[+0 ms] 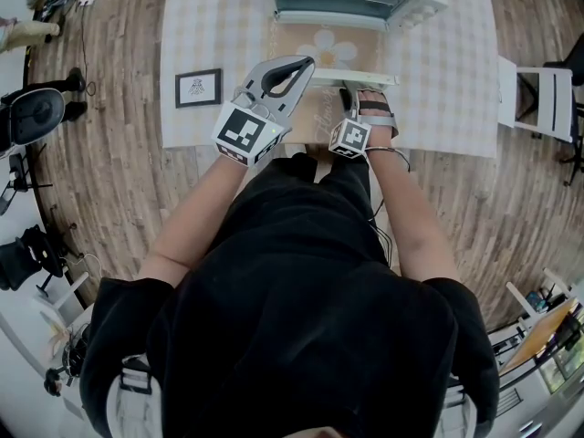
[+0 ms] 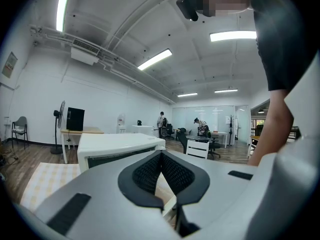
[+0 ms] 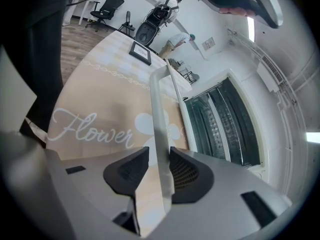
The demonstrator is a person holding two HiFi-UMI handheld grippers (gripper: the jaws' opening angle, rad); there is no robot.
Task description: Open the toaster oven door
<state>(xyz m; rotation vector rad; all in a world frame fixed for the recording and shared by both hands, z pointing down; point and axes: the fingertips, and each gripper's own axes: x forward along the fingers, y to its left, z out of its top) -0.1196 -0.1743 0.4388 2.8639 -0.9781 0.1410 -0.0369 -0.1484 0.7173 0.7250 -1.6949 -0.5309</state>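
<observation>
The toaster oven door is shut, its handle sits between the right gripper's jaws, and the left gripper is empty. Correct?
No: the toaster oven door is swung open, as the right gripper view shows. Its handle sits between the jaws of the right gripper, and the left gripper is empty.

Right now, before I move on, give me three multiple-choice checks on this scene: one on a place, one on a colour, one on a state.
1. Where does the framed picture lie relative to the toaster oven?
A) off to its left
B) on top of it
C) inside it

2. What colour is the door handle?
A) black
B) white
C) red

3. How do the right tongs stand?
A) shut and empty
B) apart, with the handle between them
C) out of view

Answers:
1 A: the head view shows it lying flat, left of the oven.
2 B: the handle is plainly white in the right gripper view.
3 B: a gap shows between one pad and the handle.
</observation>
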